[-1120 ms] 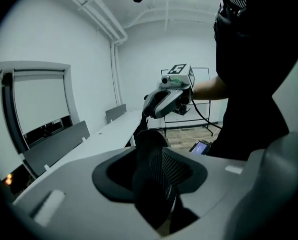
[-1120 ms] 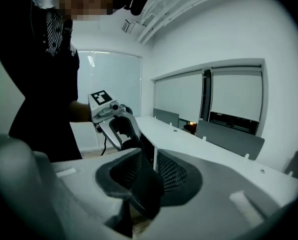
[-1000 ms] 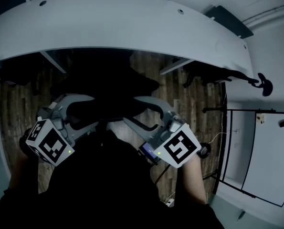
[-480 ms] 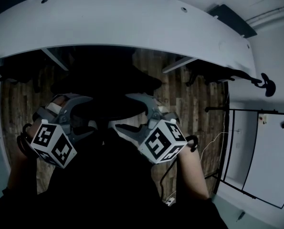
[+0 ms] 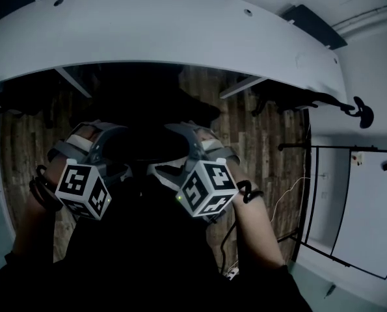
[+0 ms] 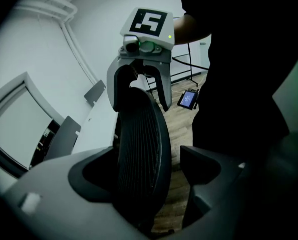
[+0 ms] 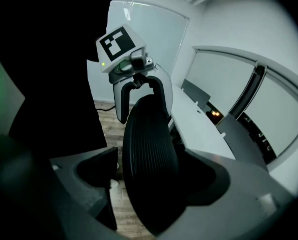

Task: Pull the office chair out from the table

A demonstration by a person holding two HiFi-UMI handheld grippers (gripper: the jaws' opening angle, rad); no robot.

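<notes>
Both your tools have sunk lower since a second ago, and now your left tool [image 5: 120, 151] and right tool [image 5: 164, 149] each straddle a side edge of the mesh backrest [image 6: 138, 144] of the office chair [image 5: 147, 112]. Their jaws are opening wide, with the backrest between them but no pad pressing on it. Nothing is gripped yet, and the chair seems to sit close in under the curved white worktop [image 5: 180, 38], so the clamp and the whole pull look still ahead of you.
</notes>
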